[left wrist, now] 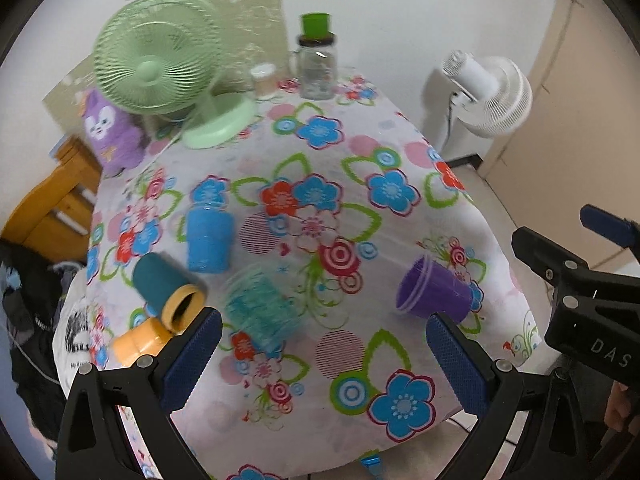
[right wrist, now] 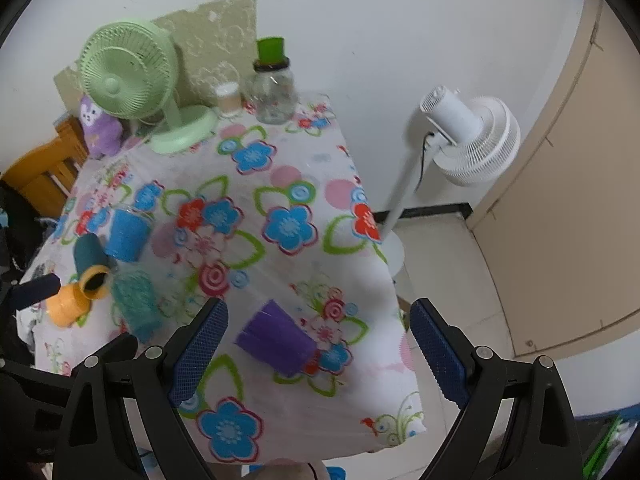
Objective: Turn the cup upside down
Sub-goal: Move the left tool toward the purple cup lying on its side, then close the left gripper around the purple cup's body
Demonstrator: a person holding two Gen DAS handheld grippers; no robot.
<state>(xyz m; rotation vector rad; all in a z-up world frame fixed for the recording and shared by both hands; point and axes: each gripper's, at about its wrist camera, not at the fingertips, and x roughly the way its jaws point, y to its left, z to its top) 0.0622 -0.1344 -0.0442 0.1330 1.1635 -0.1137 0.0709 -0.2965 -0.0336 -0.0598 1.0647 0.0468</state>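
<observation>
From the left wrist cam I see my left gripper (left wrist: 324,354) w/ fingers wide apart, nothing between. Teal cup (left wrist: 258,310) lies on its side at lower center. Right cam: right gripper (right wrist: 318,350) also spread, purple cup (right wrist: 276,340) lying between fingers on the floral cloth (right wrist: 280,184).

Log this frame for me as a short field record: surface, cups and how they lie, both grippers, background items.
surface: table with floral cloth
purple cup: on its side, near the front right
light blue cup: appears upside down
teal cup: blurred, pose unclear
dark teal cup: on its side, over the orange cup
left gripper: open, empty
right gripper: open, empty, purple cup ahead
background: green desk fan, glass jar, white standing fan
</observation>
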